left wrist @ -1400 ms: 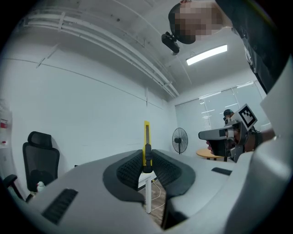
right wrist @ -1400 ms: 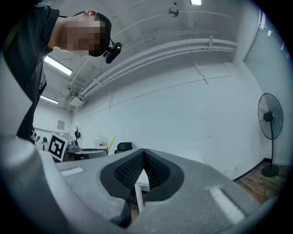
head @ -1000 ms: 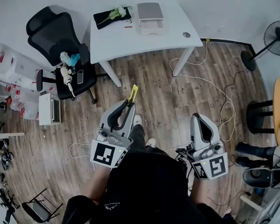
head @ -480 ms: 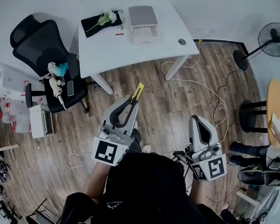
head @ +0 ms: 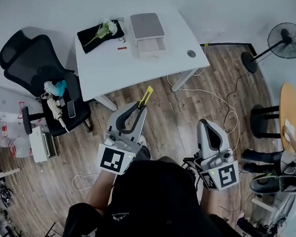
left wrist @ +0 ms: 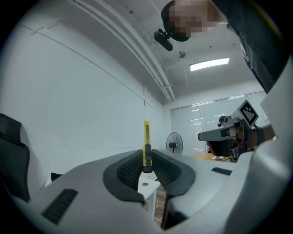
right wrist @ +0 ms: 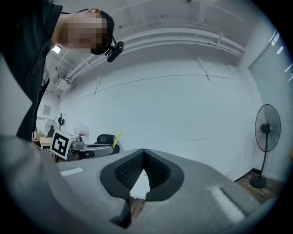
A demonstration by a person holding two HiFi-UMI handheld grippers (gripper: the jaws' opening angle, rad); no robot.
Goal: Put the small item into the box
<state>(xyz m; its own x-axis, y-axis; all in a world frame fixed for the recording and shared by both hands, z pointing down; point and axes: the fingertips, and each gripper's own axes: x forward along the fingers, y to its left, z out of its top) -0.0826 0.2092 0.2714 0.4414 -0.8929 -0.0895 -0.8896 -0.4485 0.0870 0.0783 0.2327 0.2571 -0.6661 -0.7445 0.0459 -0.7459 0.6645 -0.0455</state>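
1. My left claw (head: 140, 106) is pinching a yellow utility knife (head: 146, 95). In the left gripper view the knife stands upright between the pads, gripped at its black lower end, with the yellow body sticking out past the tips.
2. In the head view the knife hangs over the wooden floor (head: 153, 111), near the front edge of the white surface (head: 116, 64) and not over it.
3. The knife is well apart from the box (head: 151, 41), which sits toward the far side of the surface. The box looks open, with a grey lid behind a pale tray.
4. My right claw (head: 203, 124) is pressed together. The right gripper view shows the pads meeting at the tip with nothing between them. It hangs low on my right side, over the floor.
5. A black cloth (head: 93, 37) with a white flower (head: 110, 28) on it lies on the surface to the left of the box. A small red thing (head: 121, 48) lies between the cloth and the box.
6. A black office chair (head: 32, 67) stands left of the surface with odds and ends on its seat. A standing fan (head: 285, 37) is at the far right.
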